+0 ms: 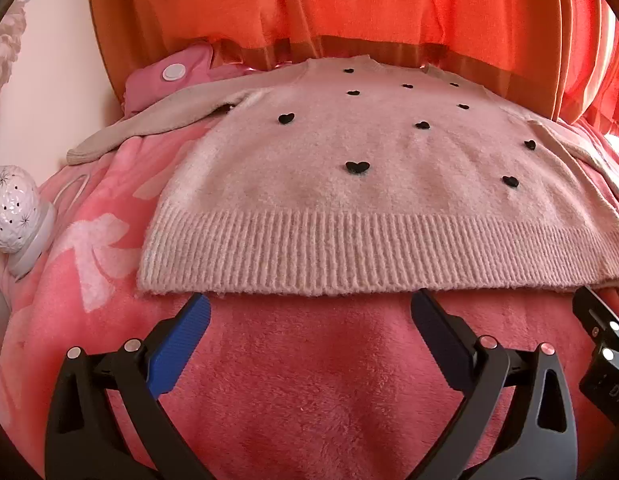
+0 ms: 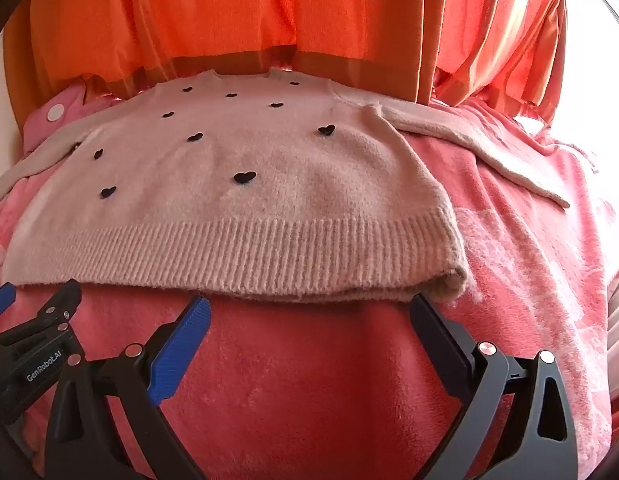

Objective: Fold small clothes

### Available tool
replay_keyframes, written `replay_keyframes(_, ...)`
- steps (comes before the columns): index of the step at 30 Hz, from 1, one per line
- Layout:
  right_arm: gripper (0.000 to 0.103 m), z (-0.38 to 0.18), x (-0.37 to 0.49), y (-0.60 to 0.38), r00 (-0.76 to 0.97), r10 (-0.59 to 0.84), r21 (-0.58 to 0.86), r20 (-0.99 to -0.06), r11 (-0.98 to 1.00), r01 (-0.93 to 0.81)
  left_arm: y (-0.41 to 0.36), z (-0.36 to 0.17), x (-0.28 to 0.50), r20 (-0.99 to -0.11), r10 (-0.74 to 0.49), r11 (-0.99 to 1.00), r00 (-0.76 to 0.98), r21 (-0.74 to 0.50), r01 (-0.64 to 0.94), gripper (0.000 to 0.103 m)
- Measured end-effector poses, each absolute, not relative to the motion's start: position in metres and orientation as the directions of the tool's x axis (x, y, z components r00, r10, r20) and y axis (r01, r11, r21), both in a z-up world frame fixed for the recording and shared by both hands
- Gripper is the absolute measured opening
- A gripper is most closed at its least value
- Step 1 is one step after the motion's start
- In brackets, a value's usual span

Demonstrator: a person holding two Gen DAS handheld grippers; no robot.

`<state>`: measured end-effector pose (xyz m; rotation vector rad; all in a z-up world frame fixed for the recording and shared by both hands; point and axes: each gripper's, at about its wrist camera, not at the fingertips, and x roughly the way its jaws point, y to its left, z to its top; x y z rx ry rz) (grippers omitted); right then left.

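Left tool (image 1: 309, 304): fingers spread wide, empty, tips just short of the sweater's ribbed hem, low over the pink blanket (image 1: 317, 380). Right tool (image 2: 309, 306): likewise spread wide, empty, its right tip touching or just under the hem corner; can't tell which. The two tools sit side by side; each shows at the edge of the other's view. "GenRobot.AI" reads on the left tool's body in the right wrist view.

Sweater (image 1: 349, 184): pale pink knit, small black hearts, flat on the blanket, face up, sleeves out to both sides. Orange curtain (image 1: 349, 8) hangs beyond its collar. White dotted ornament (image 1: 13, 210) off its left sleeve.
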<state>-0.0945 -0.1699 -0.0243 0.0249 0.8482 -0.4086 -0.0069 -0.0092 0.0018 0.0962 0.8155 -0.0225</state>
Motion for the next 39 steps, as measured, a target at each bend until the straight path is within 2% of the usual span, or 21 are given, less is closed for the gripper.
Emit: replay_keyframes(39, 0.098, -0.0269, -0.0946, -0.1665, 0.588, -0.343, -0.144, -0.732, 0.922, 0.359, -0.0144, -0.0051, -0.0107, -0.729, 0.013, 0.995, 0.684, 0.076, 0.063, 0.098)
